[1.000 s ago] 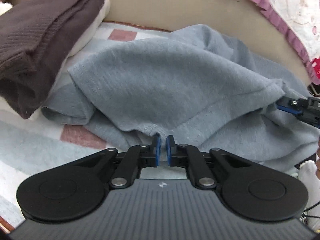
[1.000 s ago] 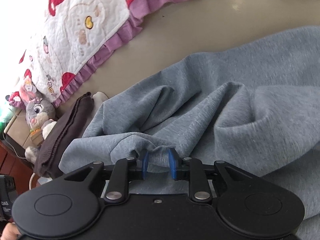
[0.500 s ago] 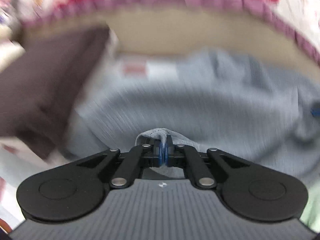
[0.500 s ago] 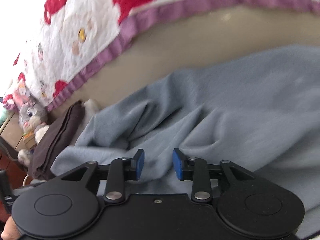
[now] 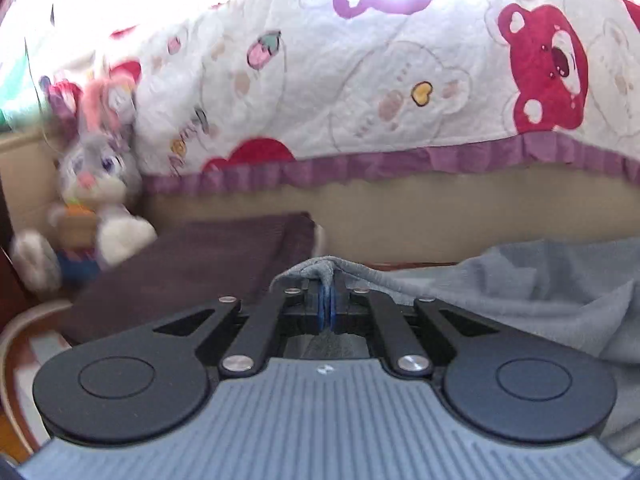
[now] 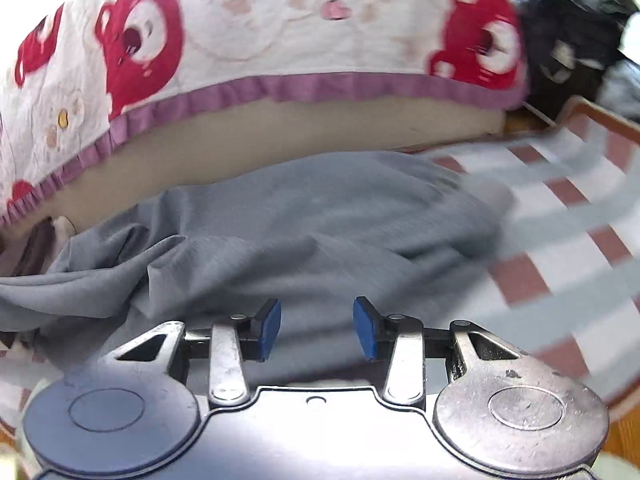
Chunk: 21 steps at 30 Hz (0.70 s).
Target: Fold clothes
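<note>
Here the left gripper (image 5: 327, 309) has its jaws pressed together on a pinched fold of the grey garment (image 5: 532, 296), which bunches up over the blue pads at the centre of the left wrist view and trails off toward the right edge of the frame. To the left of that fold lies a folded dark brown garment (image 5: 192, 264), and beyond it, at the left edge, sits a plush rabbit (image 5: 94, 184), blurred. A white quilt (image 5: 360, 80) with red bears and a purple frill fills the upper half.

In the right wrist view the right gripper (image 6: 317, 327) has just been opening; its jaws stand apart with nothing between them, and the blue pads (image 6: 269, 329) hang above the cloth, seemingly clear of it, though the blur makes that hard to settle. The grey garment (image 6: 320, 220) spreads rumpled across the middle of the frame, lying on a checked cover (image 6: 560, 216) of white, grey and brick-red squares that shows at the right. A dark heap in the upper right corner is too blurred to make out.
</note>
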### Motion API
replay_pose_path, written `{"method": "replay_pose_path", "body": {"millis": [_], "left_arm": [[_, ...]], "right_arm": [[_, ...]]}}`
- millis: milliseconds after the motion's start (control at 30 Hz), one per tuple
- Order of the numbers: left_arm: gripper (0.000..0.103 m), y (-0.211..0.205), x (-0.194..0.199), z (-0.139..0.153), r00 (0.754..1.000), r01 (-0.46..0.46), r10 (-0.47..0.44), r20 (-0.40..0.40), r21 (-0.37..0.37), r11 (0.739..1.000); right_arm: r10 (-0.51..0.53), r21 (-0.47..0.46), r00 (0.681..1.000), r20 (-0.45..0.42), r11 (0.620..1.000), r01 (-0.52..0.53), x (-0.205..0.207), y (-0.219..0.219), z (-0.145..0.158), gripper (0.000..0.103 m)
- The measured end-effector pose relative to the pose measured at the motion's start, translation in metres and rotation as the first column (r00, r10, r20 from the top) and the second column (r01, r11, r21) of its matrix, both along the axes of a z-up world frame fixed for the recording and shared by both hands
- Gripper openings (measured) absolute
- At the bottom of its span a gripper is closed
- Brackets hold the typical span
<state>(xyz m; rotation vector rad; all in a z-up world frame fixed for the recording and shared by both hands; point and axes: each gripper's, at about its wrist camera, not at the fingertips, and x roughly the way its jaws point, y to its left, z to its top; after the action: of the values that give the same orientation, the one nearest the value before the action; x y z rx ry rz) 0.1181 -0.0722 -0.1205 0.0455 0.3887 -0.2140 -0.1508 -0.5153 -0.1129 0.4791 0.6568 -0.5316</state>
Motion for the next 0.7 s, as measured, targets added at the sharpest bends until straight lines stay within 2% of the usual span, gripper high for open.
{"method": "replay_pose_path", "body": {"millis": [100, 133, 167, 233, 333, 400, 467, 567, 633, 700], "left_arm": [[0.003, 0.002, 0.008, 0.017, 0.987, -0.023, -0.007, -0.162, -0.181, 0.983], [0.003, 0.002, 0.006, 0.031, 0.983, -0.021, -0.024, -0.18, -0.244, 0.97], [0.003, 0.0, 0.003, 0.047, 0.984, -0.014, -0.035, -0.177, -0.27, 0.963], [0.003, -0.01, -0.004, 0.082, 0.99, 0.012, -0.046, -0.131, -0.25, 0.968], [0.003, -0.023, -0.01, 0.135, 0.995, 0.045, -0.062, -0.074, -0.212, 0.976], [0.003, -0.029, 0.002, 0.163, 0.995, 0.049, -0.06, -0.075, -0.137, 0.989], [0.003, -0.032, 0.019, 0.189, 0.995, 0.06, -0.063, -0.075, -0.038, 0.997], [0.003, -0.043, 0.045, 0.22, 0.991, 0.101, -0.092, -0.101, 0.095, 0.99], [0.003, -0.061, 0.058, 0.234, 0.984, 0.149, -0.122, -0.128, 0.233, 0.961], [0.003, -0.077, 0.07, 0.247, 0.977, 0.192, -0.144, -0.154, 0.364, 0.912]], "right_arm": [[-0.073, 0.051, 0.997, 0.027, 0.996, 0.071, -0.031, -0.023, 0.007, 0.046], [-0.087, 0.077, 0.996, 0.036, 0.993, 0.084, -0.036, -0.031, 0.013, 0.046], [-0.098, 0.101, 0.994, 0.044, 0.991, 0.093, -0.039, -0.039, 0.019, 0.046], [-0.05, 0.093, 0.997, 0.053, 0.995, 0.045, -0.028, -0.048, 0.039, 0.046], [0.051, 0.019, 0.998, 0.037, 0.998, -0.052, 0.001, -0.058, 0.067, 0.049], [0.099, -0.014, 0.995, 0.027, 0.995, -0.099, 0.02, -0.066, 0.083, 0.05], [0.131, 0.001, 0.991, 0.041, 0.991, -0.131, 0.031, -0.073, 0.094, 0.05], [0.191, 0.047, 0.979, 0.079, 0.98, -0.195, 0.05, -0.081, 0.11, 0.05], [0.231, 0.079, 0.97, 0.082, 0.968, -0.237, 0.06, -0.082, 0.116, 0.05], [0.255, 0.098, 0.966, 0.053, 0.961, -0.259, 0.069, -0.084, 0.119, 0.05]]}}
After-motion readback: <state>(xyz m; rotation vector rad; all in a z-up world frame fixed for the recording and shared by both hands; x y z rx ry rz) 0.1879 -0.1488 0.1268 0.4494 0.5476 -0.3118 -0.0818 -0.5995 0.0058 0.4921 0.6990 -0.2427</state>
